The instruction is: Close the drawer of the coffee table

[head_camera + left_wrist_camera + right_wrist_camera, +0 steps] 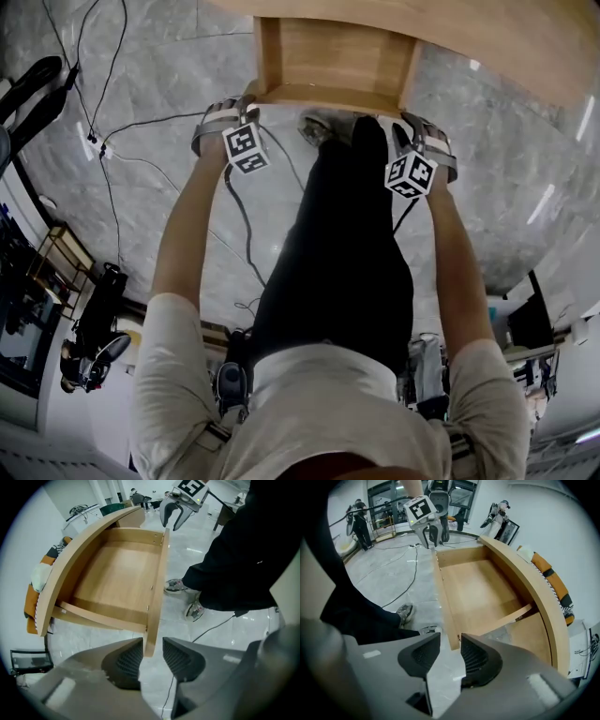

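The coffee table's wooden drawer (pixel 333 61) stands pulled out from under the curved tabletop (pixel 487 37), and its inside (pixel 117 578) is empty. My left gripper (pixel 234 105) is at the left end of the drawer's front panel (pixel 323 97), and my right gripper (pixel 419 129) is at the right end. In the left gripper view, the open left gripper (pixel 151 656) straddles the end of the front panel (pixel 157 588), with a gap on the right side. In the right gripper view, the open right gripper (pixel 451 651) straddles the other end of the front panel (pixel 443 597).
The person stands right in front of the drawer in black trousers (pixel 337 253), a shoe (pixel 323 127) beside the front panel. Cables (pixel 112 131) trail over the marble floor. An orange cushion (pixel 548 573) lies beyond the tabletop. Equipment (pixel 94 328) crowds the left.
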`<state>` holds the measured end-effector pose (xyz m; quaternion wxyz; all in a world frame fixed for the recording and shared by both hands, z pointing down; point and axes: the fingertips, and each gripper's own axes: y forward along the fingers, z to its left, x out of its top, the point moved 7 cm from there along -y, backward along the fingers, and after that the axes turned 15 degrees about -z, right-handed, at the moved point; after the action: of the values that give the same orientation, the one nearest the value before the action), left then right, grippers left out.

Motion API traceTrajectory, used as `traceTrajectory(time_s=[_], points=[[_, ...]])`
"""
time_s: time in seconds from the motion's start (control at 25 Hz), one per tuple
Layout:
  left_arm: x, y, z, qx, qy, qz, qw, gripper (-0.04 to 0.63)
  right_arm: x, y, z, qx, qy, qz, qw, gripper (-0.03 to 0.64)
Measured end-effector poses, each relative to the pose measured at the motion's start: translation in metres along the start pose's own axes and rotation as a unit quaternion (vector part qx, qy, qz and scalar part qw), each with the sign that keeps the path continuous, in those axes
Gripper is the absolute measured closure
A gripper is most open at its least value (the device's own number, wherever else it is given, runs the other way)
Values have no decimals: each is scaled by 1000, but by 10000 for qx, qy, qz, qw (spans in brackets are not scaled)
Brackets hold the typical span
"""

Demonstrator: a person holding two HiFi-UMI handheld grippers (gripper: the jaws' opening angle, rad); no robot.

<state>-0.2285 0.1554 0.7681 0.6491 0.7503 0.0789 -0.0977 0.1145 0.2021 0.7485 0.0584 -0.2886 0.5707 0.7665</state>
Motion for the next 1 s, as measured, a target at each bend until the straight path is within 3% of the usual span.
traceTrajectory(time_s=[0.36, 0.56, 0.76, 1.0], points=[[8, 17, -1, 499, 151, 46, 9986, 470, -5, 16, 0, -140, -304, 146, 9993, 509], [8, 17, 1, 552, 390, 150, 9976, 492, -3, 19, 0, -57, -562, 240, 9981, 529], [10, 16, 2, 534, 276, 133, 9981, 494, -2, 17, -3, 189, -594, 381, 9973, 537], [14, 2, 8, 610, 268, 44, 9978, 494, 5, 7, -10, 192, -555, 402, 9975, 537]])
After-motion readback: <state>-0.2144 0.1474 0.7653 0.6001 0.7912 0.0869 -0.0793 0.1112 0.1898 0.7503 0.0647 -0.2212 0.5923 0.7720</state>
